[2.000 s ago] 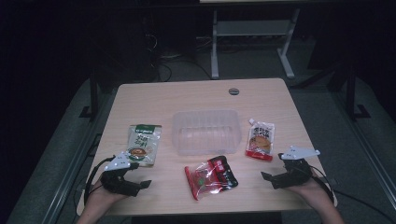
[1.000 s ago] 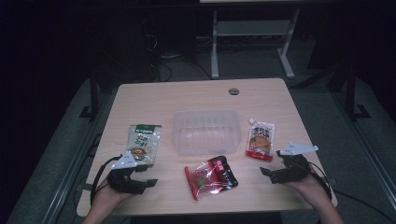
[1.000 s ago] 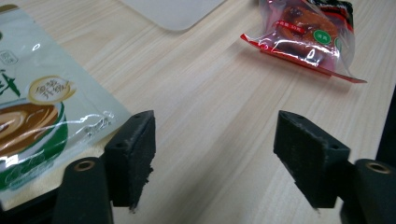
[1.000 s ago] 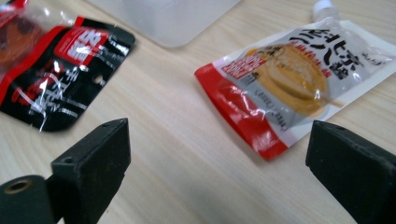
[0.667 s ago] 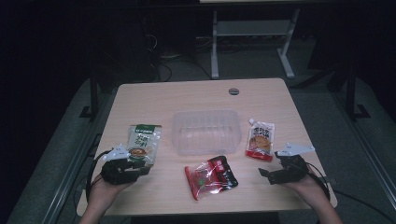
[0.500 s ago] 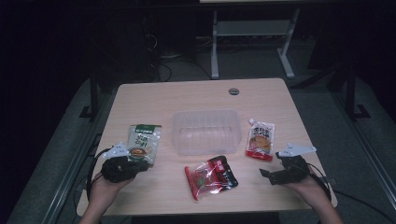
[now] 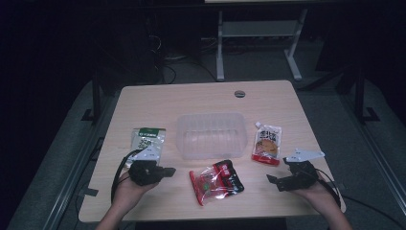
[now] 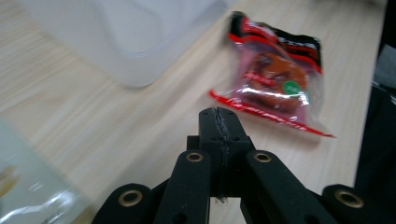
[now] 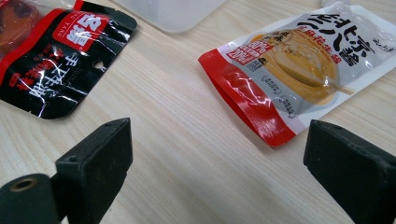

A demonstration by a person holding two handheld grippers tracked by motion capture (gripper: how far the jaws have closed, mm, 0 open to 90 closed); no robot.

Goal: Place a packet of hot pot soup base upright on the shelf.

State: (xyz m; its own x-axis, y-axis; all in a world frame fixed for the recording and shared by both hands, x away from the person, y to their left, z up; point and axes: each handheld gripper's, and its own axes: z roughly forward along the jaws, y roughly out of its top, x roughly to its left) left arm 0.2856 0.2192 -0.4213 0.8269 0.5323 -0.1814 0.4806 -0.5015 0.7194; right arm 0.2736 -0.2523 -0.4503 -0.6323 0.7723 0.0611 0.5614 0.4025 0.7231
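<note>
Three packets: green packet (image 7: 147,143), red packet (image 7: 216,180) and spout pouch (image 7: 267,143) lie flat on the table (image 7: 201,96), around a clear tub (image 7: 211,134).
Tub: in the middle of the table, open side up, nothing visible in it.
Green packet: left of the tub, its near end under the left gripper's grey plate in the high view.
Red packet: near the front edge, just in front of the tub, apart from both grippers; black end turned to the right.
Spout pouch: right of the tub, red end toward the person, spout end away.
Left gripper (image 7: 163,171): held in the left hand (image 7: 128,188), jaws pressed together with nothing between them; in the left gripper view the closed tips (image 8: 218,122) point toward the red packet (image 8: 275,77), with the tub corner (image 8: 126,37) at upper left.
Change, left: two seconds ago it was lower and more to the left, at the table's front-left corner; now it is nearer the green packet and turned toward the centre.
Right gripper (image 7: 276,181): held in the right hand (image 7: 318,196), jaws spread wide and empty, above bare table; the pouch (image 9: 299,65) lies just beyond them.
Change, right: almost none; it stays at the front right with the same wide gap.
Packets and tub: same places as before.
</note>
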